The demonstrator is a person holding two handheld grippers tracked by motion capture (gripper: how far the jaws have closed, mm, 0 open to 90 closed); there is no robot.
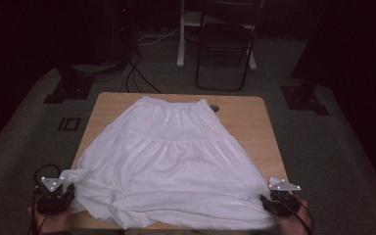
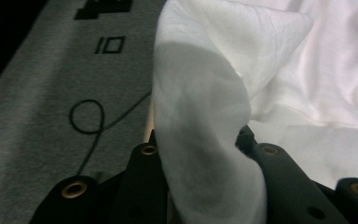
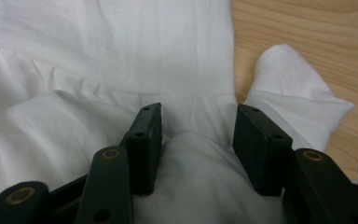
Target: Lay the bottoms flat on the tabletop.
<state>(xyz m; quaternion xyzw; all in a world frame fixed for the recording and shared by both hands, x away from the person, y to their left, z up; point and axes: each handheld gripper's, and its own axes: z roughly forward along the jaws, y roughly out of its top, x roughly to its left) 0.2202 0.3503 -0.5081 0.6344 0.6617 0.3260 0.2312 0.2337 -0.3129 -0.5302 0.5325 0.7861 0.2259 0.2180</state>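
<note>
A white tiered skirt (image 1: pixel 171 156) lies spread on the wooden table (image 1: pixel 247 117), waistband at the far side and hem toward me. My left gripper (image 1: pixel 67 192) is at the near left corner; in the left gripper view a thick fold of the skirt (image 2: pixel 200 93) stands up from between the jaws of this gripper (image 2: pixel 200 149), which is shut on it. My right gripper (image 1: pixel 267 201) is at the near right corner of the hem. There my right gripper (image 3: pixel 196 135) pinches a bulge of cloth, and a loose corner (image 3: pixel 298 93) flops onto the wood beside it.
A small round hole (image 1: pixel 214 107) sits in the table just past the waistband. A folding chair (image 1: pixel 225 44) and a white stand leg (image 1: pixel 180 34) are on the grey carpet beyond. Cables (image 1: pixel 137 73) run over the floor at the left, near a "10" mark (image 1: pixel 69 124).
</note>
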